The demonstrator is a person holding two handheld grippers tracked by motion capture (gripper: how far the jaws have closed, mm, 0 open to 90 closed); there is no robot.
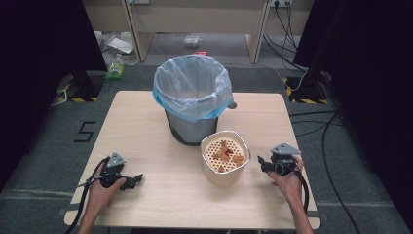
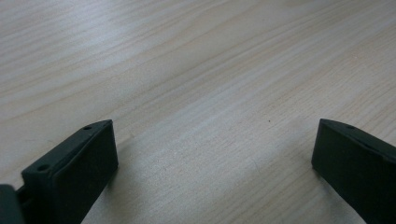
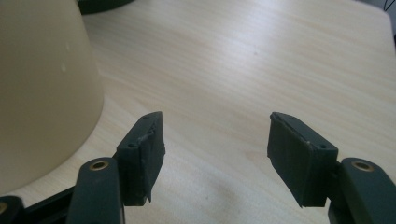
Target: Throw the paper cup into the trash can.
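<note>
High view: a cream container (image 1: 225,158) with a perforated insert holding brownish scraps (image 1: 226,153) stands right of the tabletop's (image 1: 156,131) middle, just in front of a lined bin (image 1: 192,97) toward the far edge. The left tool (image 1: 130,181) rests near the near-left corner, jaws wide apart and empty. The right tool (image 1: 261,162), near the right edge, is parted too, holding nothing, just beside the container.

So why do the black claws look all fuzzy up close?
In the left gripper view, the left gripper sits too near the lens, so its jaws blur while the table grain stays sharper. In the right gripper view, the cream container is soft too. The high view is crisp.
</note>
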